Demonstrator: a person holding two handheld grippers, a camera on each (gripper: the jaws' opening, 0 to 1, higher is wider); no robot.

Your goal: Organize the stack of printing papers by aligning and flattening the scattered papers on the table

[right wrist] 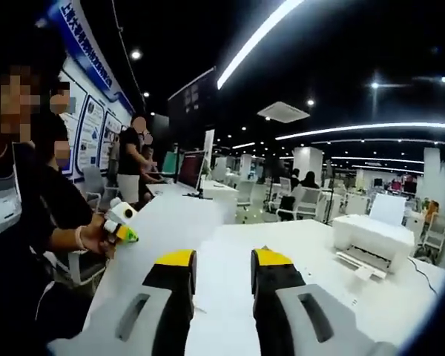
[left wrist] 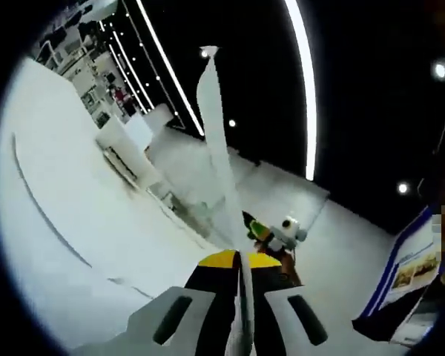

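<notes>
White paper [left wrist: 216, 148] stands edge-on in the left claw [left wrist: 241, 271]; right claw [right wrist: 222, 268] gapes.

Lit from above by long ceiling light strips [right wrist: 256, 37] and small round spotlights [left wrist: 440, 70] on a dark ceiling. White table [right wrist: 230, 245] bright, close to washed out in the left gripper view, with faint shadows. Strong fisheye bending toward the edges in both views. Soft overall, background desks blurred, jaw bases at the bottom out of focus
</notes>
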